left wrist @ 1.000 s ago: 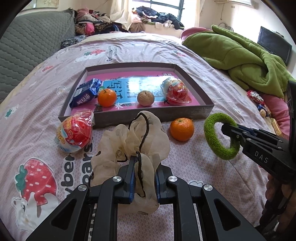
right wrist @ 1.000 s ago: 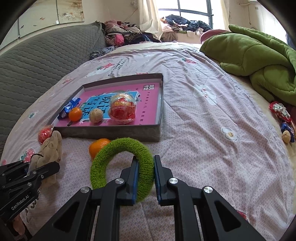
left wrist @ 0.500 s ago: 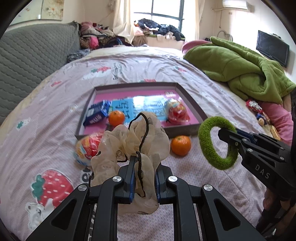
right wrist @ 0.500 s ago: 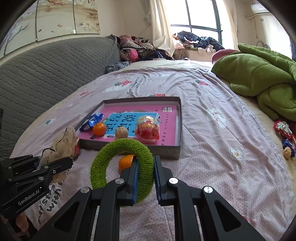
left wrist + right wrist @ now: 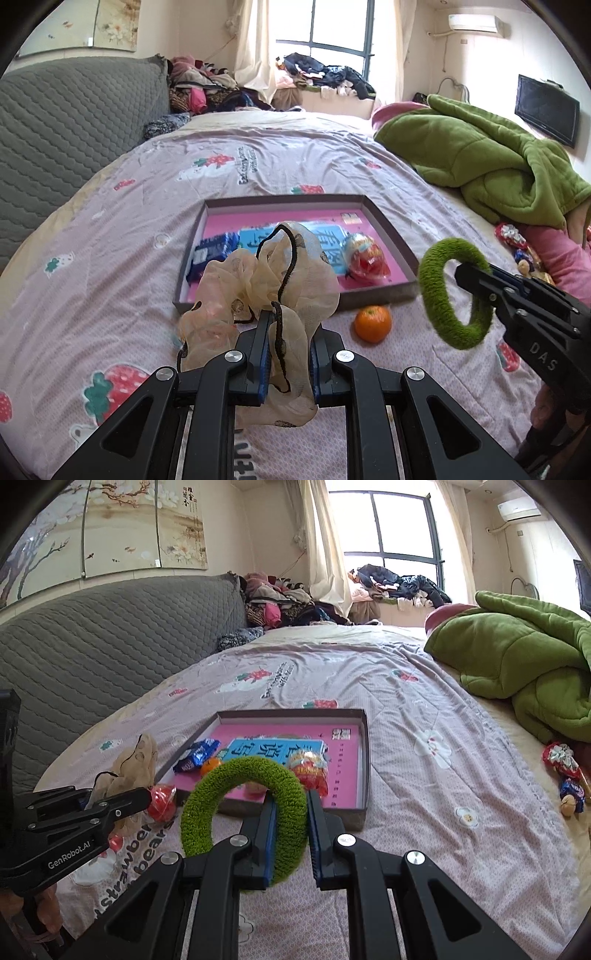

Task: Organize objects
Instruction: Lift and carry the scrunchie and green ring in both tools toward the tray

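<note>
My left gripper [image 5: 288,332] is shut on a beige sheer scrunchie [image 5: 258,280] with a black cord, held above the bedspread. My right gripper [image 5: 290,805] is shut on a fuzzy green scrunchie [image 5: 243,775], also lifted off the bed. Each gripper shows in the other's view: the right gripper [image 5: 465,273] at the right with the green scrunchie [image 5: 432,288], the left gripper [image 5: 144,794] at the left with the beige scrunchie [image 5: 136,760]. Ahead lies a shallow grey box [image 5: 388,229] with a pink floor, holding a blue snack packet [image 5: 210,254] and a red wrapped ball [image 5: 365,258].
A loose orange [image 5: 373,323] lies on the bedspread just in front of the box. A second red wrapped ball [image 5: 162,801] sits left of the box. A green blanket [image 5: 480,166] is heaped at the right, with small wrapped sweets [image 5: 565,768] beside it. A grey headboard [image 5: 92,646] runs along the left.
Both grippers have risen from the bed with their scrunchies. The views now look from higher, so the box and the room behind appear farther away.
</note>
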